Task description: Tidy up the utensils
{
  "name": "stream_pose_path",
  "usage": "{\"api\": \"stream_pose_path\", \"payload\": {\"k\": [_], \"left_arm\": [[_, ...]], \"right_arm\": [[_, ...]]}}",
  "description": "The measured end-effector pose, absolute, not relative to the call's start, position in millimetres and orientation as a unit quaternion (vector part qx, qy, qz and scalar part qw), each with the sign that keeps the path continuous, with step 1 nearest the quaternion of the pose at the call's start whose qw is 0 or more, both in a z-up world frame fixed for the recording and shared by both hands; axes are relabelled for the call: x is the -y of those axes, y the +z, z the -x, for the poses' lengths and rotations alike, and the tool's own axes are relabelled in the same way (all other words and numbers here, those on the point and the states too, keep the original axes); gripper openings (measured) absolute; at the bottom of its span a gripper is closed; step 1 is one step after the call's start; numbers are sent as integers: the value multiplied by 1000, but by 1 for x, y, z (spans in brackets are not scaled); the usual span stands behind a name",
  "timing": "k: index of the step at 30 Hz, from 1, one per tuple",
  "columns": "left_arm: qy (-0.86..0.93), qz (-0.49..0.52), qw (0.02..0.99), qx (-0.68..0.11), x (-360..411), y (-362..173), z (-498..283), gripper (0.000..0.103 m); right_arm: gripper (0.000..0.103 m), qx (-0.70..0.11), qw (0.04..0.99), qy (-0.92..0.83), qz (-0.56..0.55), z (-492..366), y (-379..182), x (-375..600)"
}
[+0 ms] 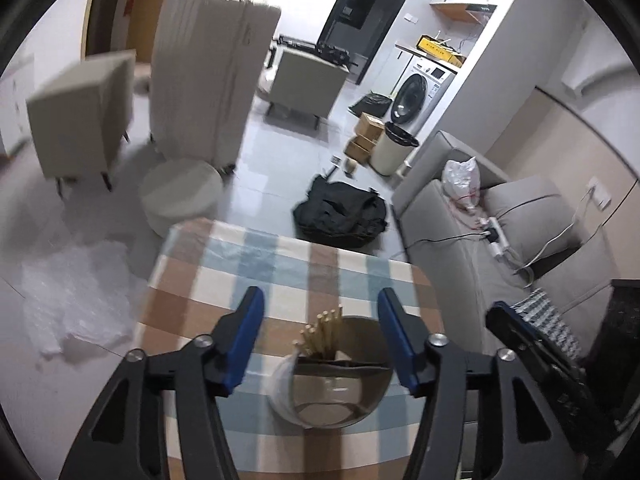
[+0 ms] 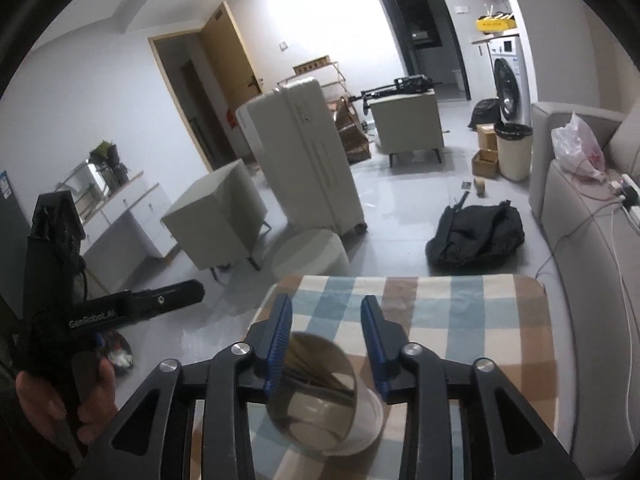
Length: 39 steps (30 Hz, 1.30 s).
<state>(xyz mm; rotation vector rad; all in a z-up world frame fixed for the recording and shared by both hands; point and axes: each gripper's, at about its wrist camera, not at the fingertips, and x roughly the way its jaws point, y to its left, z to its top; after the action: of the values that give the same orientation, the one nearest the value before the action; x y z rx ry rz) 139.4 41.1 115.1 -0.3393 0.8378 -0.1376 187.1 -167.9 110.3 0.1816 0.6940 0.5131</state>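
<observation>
Well, the chopsticks (image 1: 323, 334) were standing bundled in the holder (image 1: 332, 384), a shiny round cup sitting near the front of the checked tabletop (image 1: 280, 264), so the gathering part of the job looked done or close to it. A white spoon-like piece (image 1: 282, 378) leaned at the holder's left rim, though what it was could not be made out for sure. No loose utensils showed anywhere else on the cloth, so little seemed left beyond perhaps a final tidy.

Left tongs (image 1: 320, 336) were spread wide above the holder, one blue pad on each side, gripping nothing. Right tongs (image 2: 325, 344) stood about half open, straddling the holder from the other camera, pads clear of its wall and empty too. In the right wrist view a hand (image 2: 60, 404) held the handle of the left tongs off to the side.

Around the tabletop: a grey sofa (image 1: 500, 248) hard on the right with cables and a plastic bag on it, a black bag (image 1: 340, 212) on the floor beyond, a round stool (image 1: 180, 196) and a tall white case (image 1: 212, 76) further off. Nothing sat on the cloth to block either pair; the real risk, by my reckoning, was knocking the holder over.
</observation>
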Motion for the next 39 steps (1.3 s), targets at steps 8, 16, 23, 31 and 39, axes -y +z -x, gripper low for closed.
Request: {"api": "stream_pose_path", "payload": {"k": [8, 16, 23, 31, 39], "left_arm": [[-30, 105, 925, -365, -37, 138, -101, 76], [-22, 64, 936, -345, -25, 144, -67, 84], [-15, 67, 938, -341, -23, 141, -47, 88], [-5, 59, 943, -328, -15, 135, -18, 88], [-1, 49, 942, -332, -10, 130, 1, 88]], "right_arm": [[53, -299, 915, 252, -102, -128, 126, 171], [66, -273, 925, 241, -105, -77, 132, 174], [86, -259, 934, 227, -98, -44, 136, 180], [99, -249, 938, 220, -96, -5, 135, 182], [103, -243, 943, 205, -97, 22, 128, 186]]}}
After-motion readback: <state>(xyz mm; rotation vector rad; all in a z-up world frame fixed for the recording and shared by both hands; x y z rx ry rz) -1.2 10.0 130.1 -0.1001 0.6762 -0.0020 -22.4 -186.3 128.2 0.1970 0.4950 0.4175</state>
